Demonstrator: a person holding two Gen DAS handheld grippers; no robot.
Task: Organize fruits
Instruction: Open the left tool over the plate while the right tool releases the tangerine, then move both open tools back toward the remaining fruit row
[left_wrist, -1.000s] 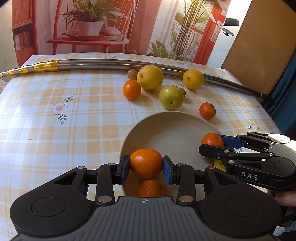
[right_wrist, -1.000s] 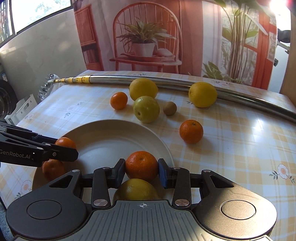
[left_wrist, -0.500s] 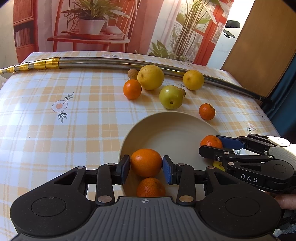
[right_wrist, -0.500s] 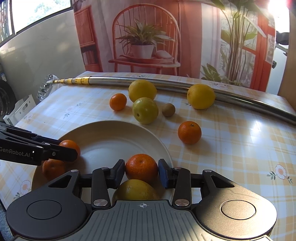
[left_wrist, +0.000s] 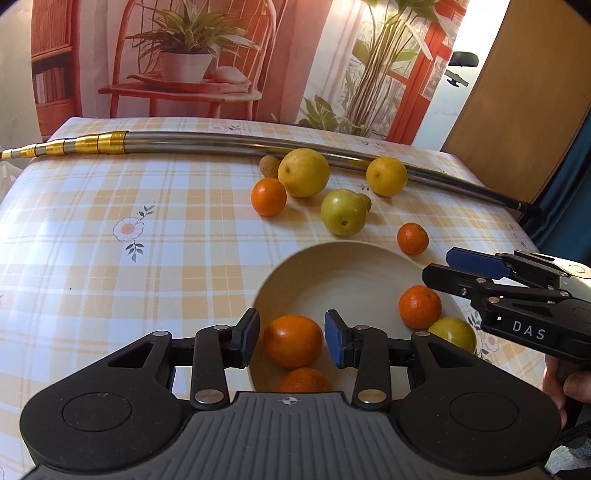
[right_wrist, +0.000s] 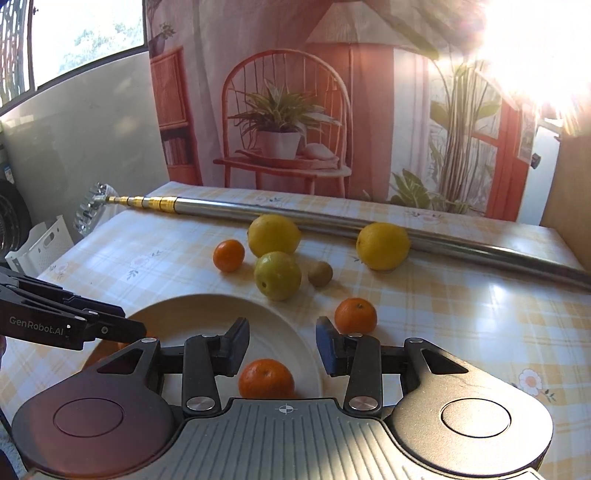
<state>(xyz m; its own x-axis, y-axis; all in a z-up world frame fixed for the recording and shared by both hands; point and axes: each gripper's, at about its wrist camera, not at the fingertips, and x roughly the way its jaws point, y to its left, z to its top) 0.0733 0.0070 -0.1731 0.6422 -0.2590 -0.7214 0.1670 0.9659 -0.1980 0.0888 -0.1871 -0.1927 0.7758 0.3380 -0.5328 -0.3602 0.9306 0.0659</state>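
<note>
Both grippers parted over the plate of fruit

The left gripper (left_wrist: 291, 338), marked "GenRobot.AI", stood released around an orange (left_wrist: 293, 341) lying on the plate (left_wrist: 332, 269). The right gripper (right_wrist: 282, 345), marked "DAS", hung parted above a tangerine (right_wrist: 266, 378) on that plate. Lemons (right_wrist: 274, 234) remained on the checked tablecloth (left_wrist: 110, 266).

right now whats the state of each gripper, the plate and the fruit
left gripper: open, orange loose between its pads
right gripper: open, raised above the plate
plate: holds three oranges and a yellow-green fruit
tangerine: released, lying on the plate
green fruit: on the tablecloth, not yet plated
two lemons: against the metal pole
</note>
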